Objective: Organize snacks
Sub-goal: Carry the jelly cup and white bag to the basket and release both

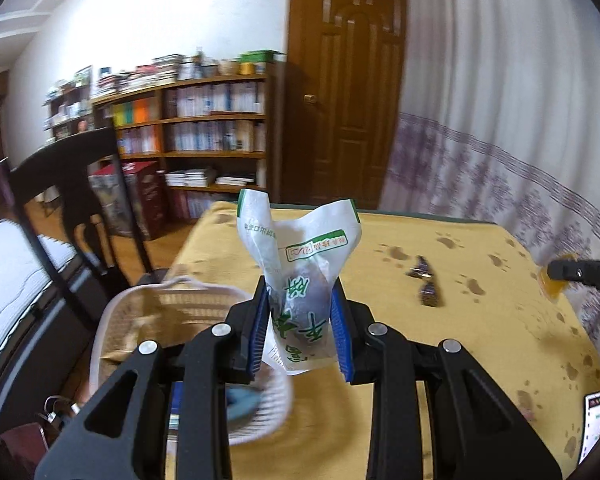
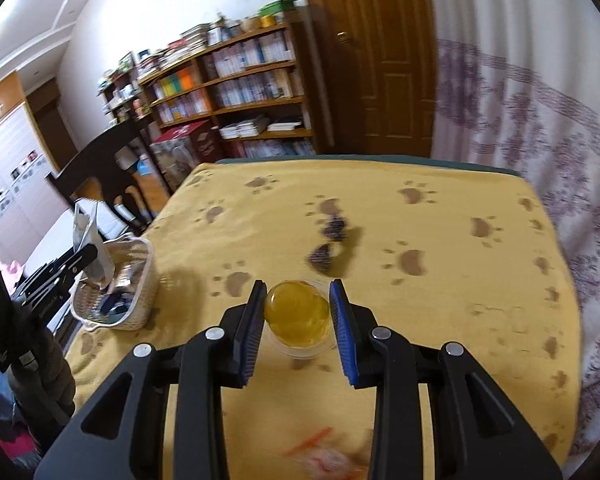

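My left gripper (image 1: pixel 300 300) is shut on a white snack packet with green print (image 1: pixel 300 264), held upright above the table just right of a white woven basket (image 1: pixel 140 312). The basket (image 2: pixel 140 280) stands at the table's left edge and holds several small items. From the right wrist view the same packet (image 2: pixel 90 240) hangs over the basket. My right gripper (image 2: pixel 298 300) is shut on a clear cup of yellow jelly (image 2: pixel 298 314), lifted a little above the cloth. Two dark wrapped candies (image 2: pixel 328 240) lie on the cloth beyond it; they show as dark candies (image 1: pixel 426 284) in the left view.
A yellow paw-print tablecloth (image 2: pixel 440 240) covers the table. A dark wooden chair (image 1: pixel 72 200) stands at the left side. A phone (image 1: pixel 594 420) lies near the right front edge. A blurred red-and-white wrapper (image 2: pixel 324 456) lies near the front. Bookshelves, a door and a curtain are behind.
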`<state>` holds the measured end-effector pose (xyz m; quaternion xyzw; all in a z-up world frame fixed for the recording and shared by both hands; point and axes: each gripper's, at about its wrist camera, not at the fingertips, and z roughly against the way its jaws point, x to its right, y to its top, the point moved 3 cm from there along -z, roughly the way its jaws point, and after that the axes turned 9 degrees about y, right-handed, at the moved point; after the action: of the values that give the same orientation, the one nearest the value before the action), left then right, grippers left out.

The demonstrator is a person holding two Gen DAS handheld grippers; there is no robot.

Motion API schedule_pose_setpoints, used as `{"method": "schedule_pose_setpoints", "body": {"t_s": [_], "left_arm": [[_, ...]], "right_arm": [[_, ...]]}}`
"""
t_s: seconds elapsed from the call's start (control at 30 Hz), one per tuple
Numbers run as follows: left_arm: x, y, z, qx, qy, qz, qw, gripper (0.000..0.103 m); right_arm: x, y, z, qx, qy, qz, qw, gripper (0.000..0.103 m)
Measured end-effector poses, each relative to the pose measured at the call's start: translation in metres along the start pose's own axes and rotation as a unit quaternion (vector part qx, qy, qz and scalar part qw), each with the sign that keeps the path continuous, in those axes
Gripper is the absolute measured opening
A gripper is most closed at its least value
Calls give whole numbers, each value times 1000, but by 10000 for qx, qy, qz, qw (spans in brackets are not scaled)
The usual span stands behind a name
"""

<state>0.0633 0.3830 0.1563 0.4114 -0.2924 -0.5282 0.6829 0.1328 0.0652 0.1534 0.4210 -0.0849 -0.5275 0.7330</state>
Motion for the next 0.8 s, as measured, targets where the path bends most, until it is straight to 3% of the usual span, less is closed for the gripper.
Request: {"method": "schedule_pose_setpoints", "body": {"t_s": [0.2, 0.37, 0.67, 0.8], "left_arm": [[-62, 1, -6, -70, 333, 483, 9983, 30], [-91, 0, -8, -74, 531, 710, 9960, 30], [-107, -2, -17, -249, 599, 918, 9937, 30], [-111, -3, -20, -306, 524, 995, 9932, 39]], "right_arm": [[-49, 1, -34, -234, 410, 229, 9986, 33], [-82, 3, -51, -341, 672, 389, 9964, 33], [-129, 6, -84, -541, 1055, 515, 9916, 33], [-154, 6, -102, -645, 1250, 630, 9880, 33]]}}
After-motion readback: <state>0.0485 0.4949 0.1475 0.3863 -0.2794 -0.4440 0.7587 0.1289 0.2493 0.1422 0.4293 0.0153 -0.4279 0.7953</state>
